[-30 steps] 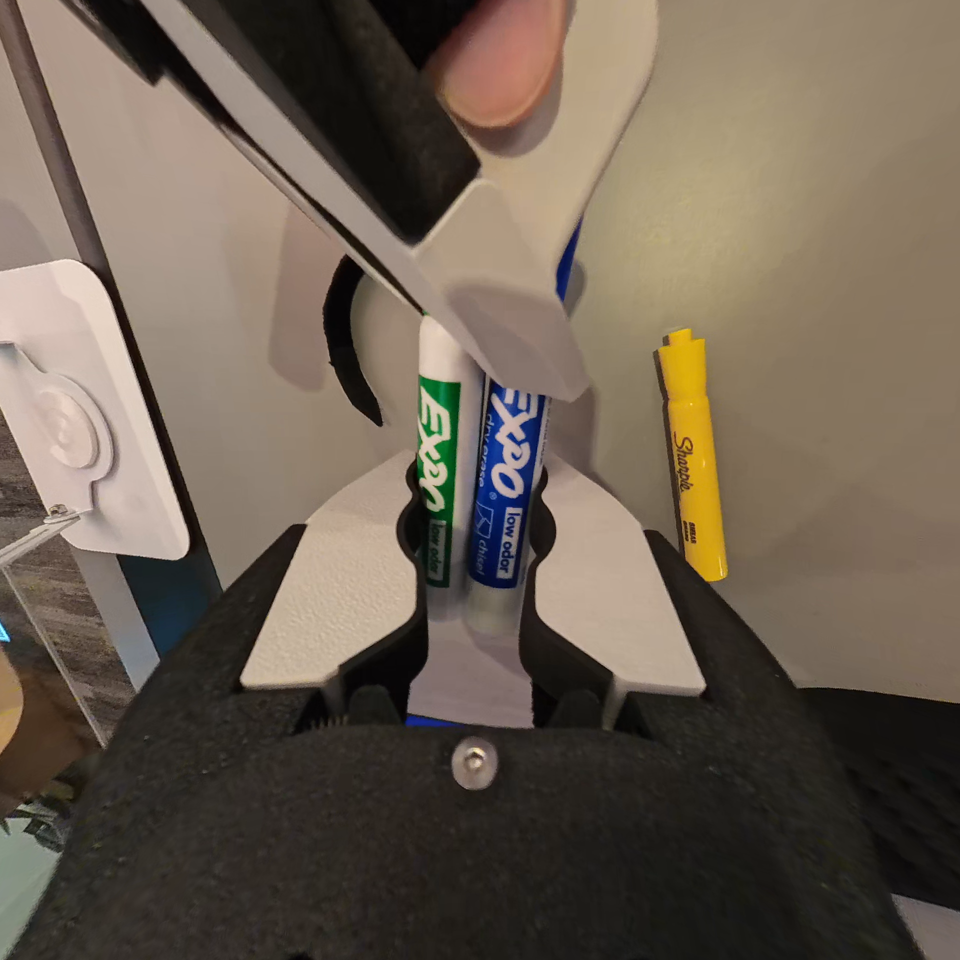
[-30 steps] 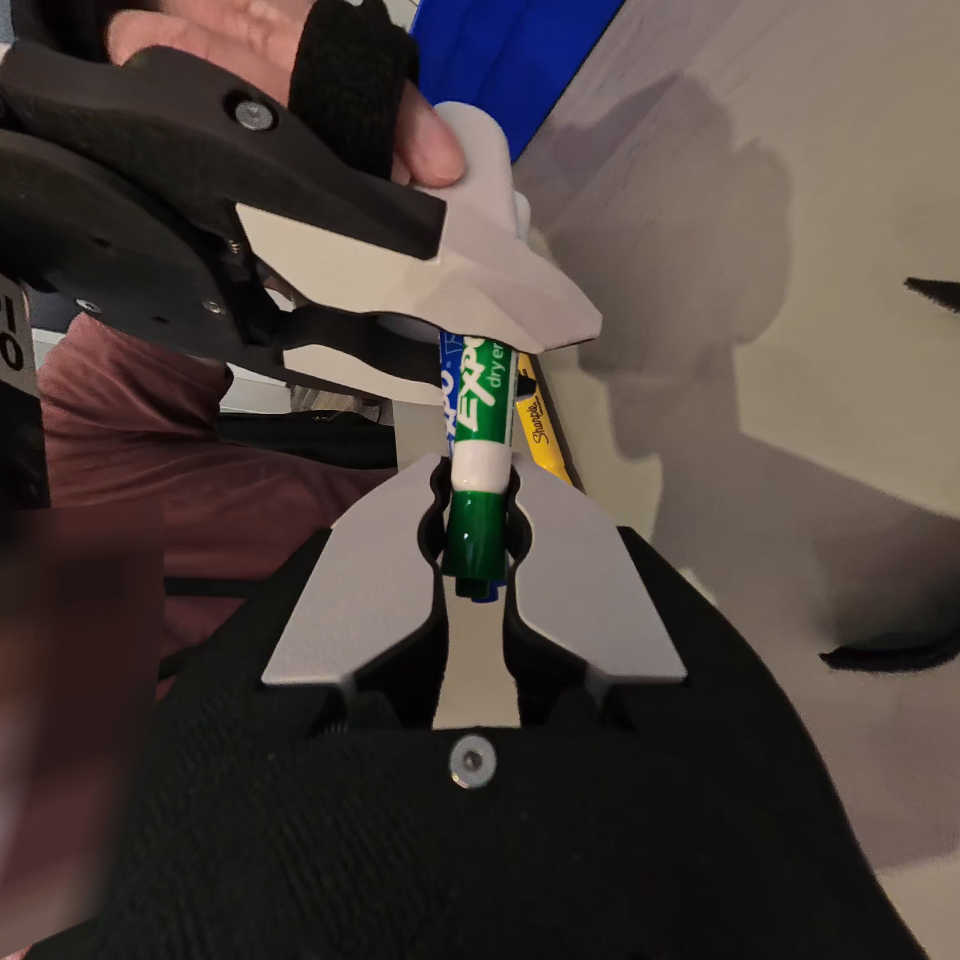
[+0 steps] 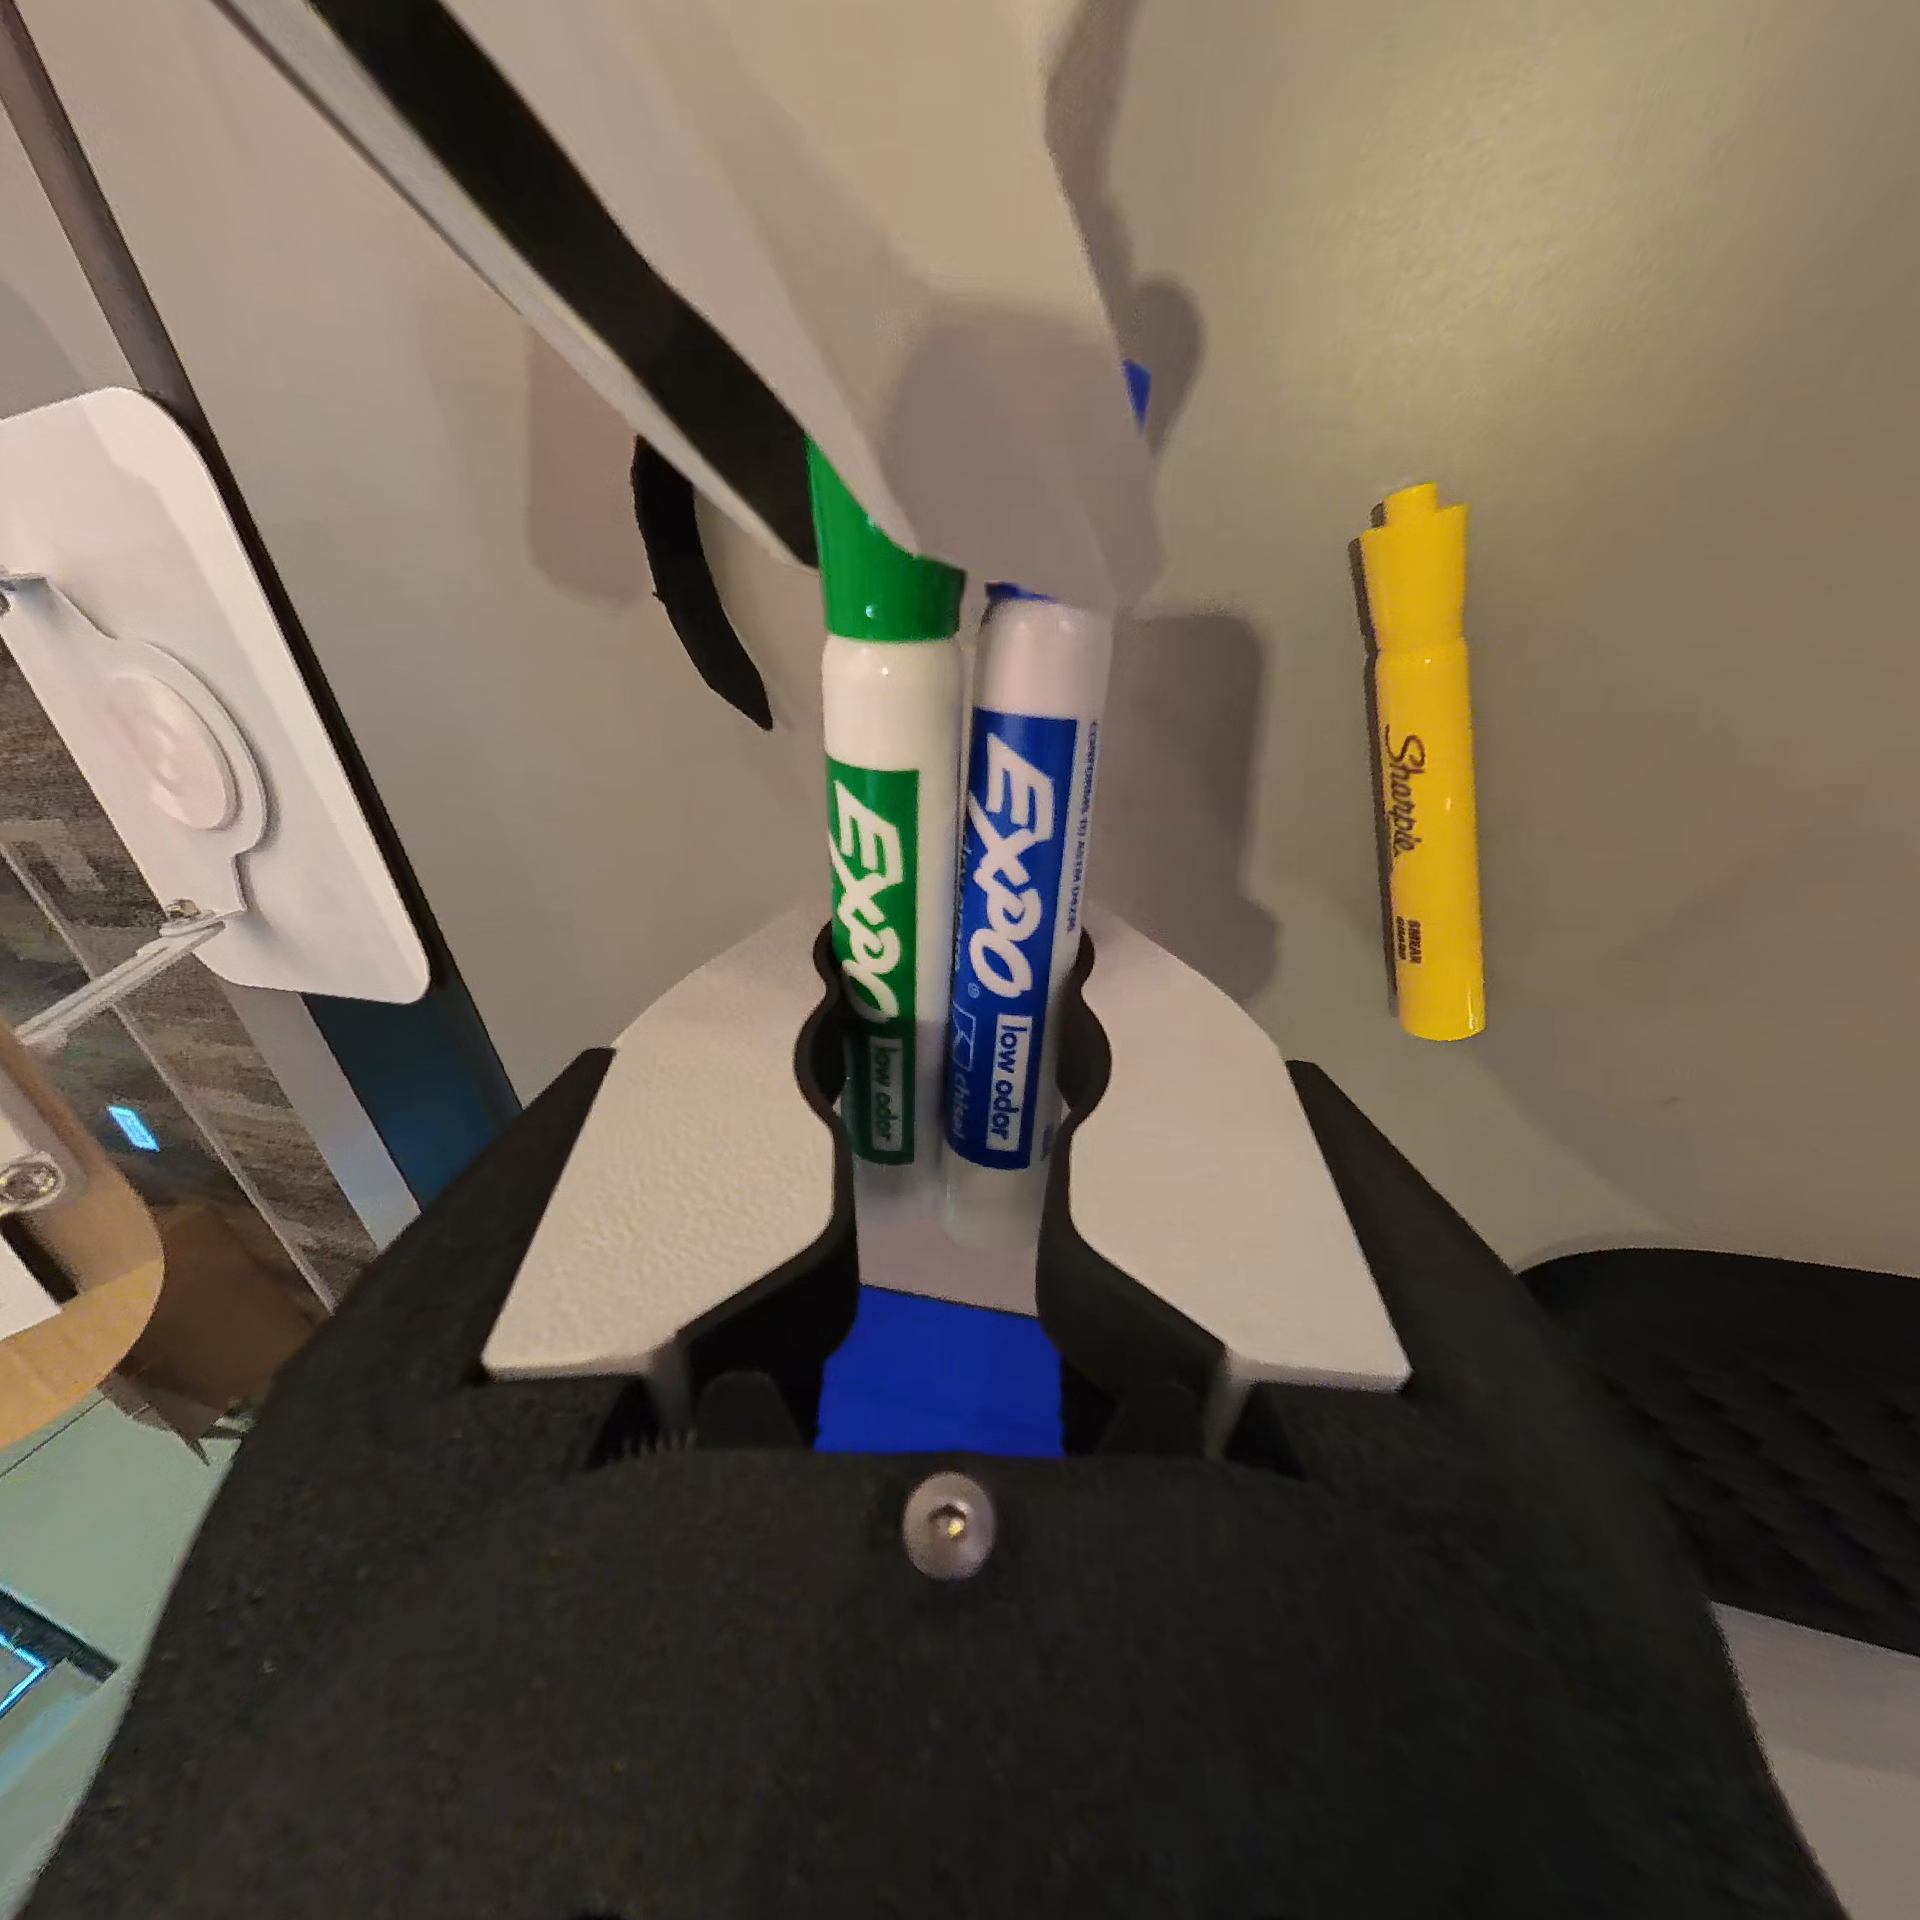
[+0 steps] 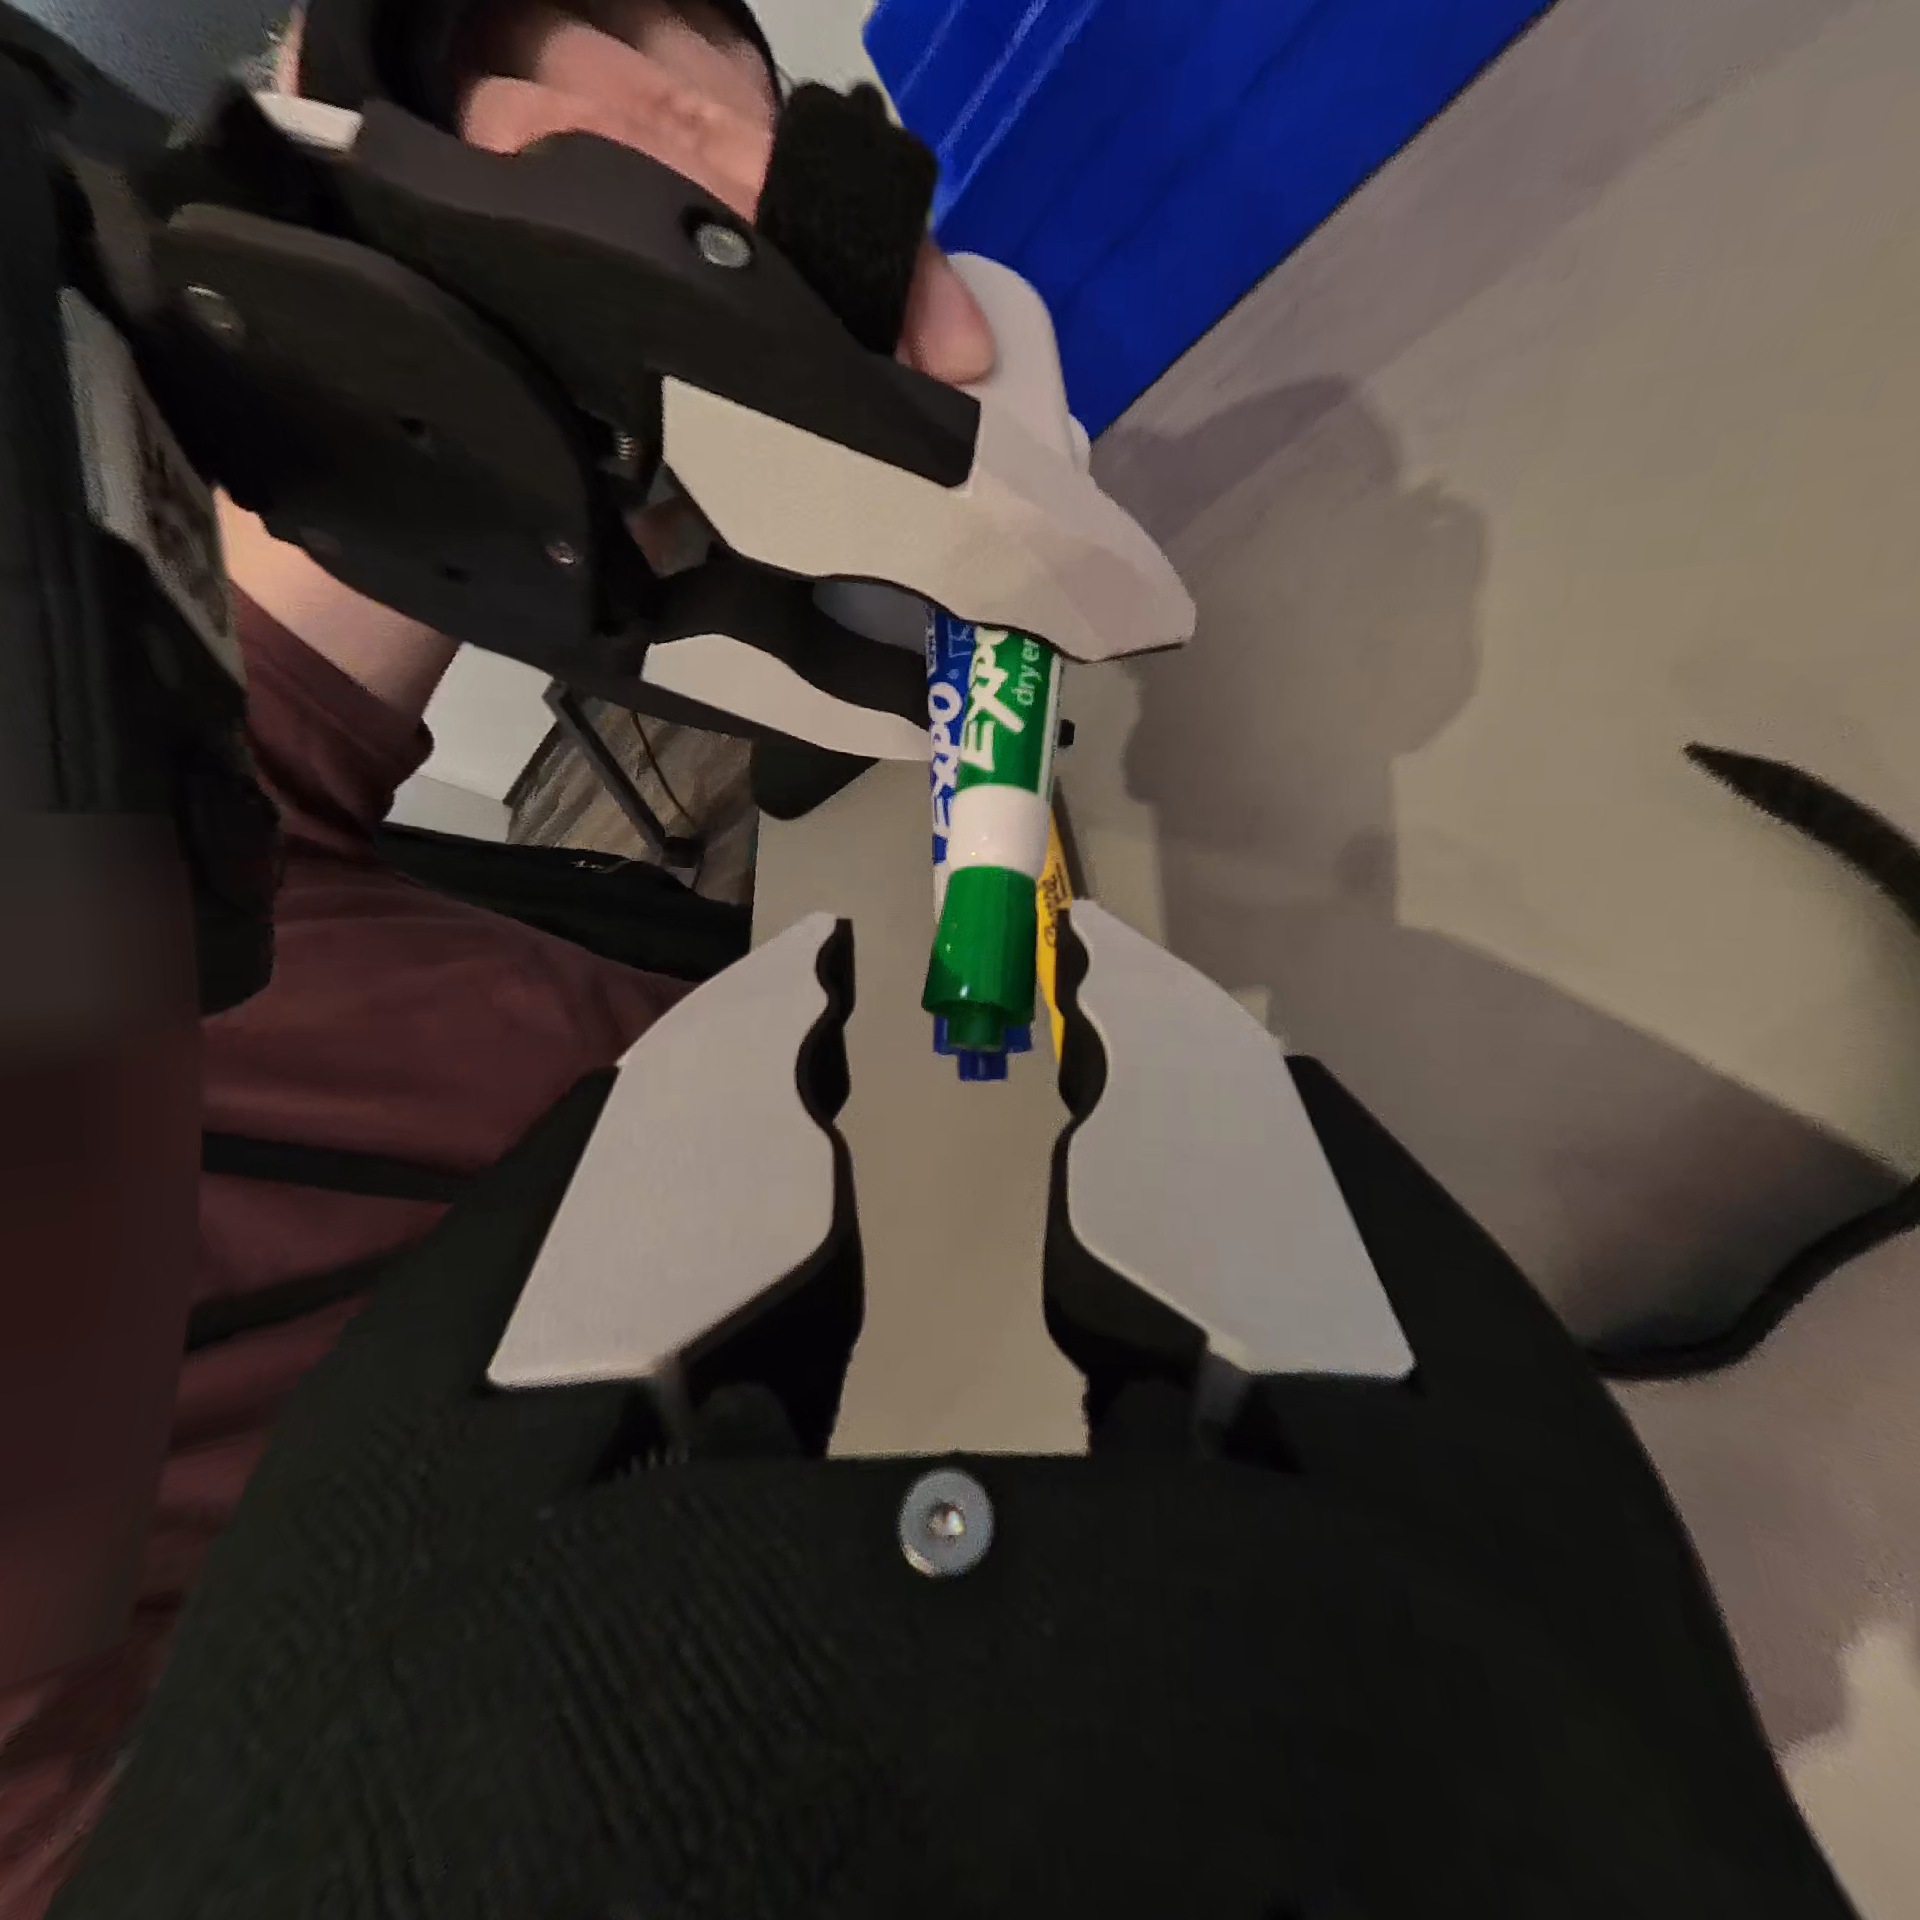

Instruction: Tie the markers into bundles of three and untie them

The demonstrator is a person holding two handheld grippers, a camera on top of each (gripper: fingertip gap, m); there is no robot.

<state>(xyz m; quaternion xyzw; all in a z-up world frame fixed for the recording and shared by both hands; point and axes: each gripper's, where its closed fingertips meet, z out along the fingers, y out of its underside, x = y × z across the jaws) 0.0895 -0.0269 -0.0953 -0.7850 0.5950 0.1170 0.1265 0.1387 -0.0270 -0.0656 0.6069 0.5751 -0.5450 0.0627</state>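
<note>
Left gripper (image 3: 951, 997) clamps green marker (image 3: 883, 831) and blue marker (image 3: 1023, 862) — yellow highlighter (image 3: 1423, 769) apart.

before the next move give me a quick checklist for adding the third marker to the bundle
1. Left tongs shut on green marker and blue marker: ok.
2. Both markers side by side, caps the same way: ok.
3. Right tongs open, caps between the fingers untouched: ok.
4. Yellow marker in the bundle: not ok, lies apart on the table.
5. Black strap near at hand: ok.
6. Strap around the markers: not ok.
</note>
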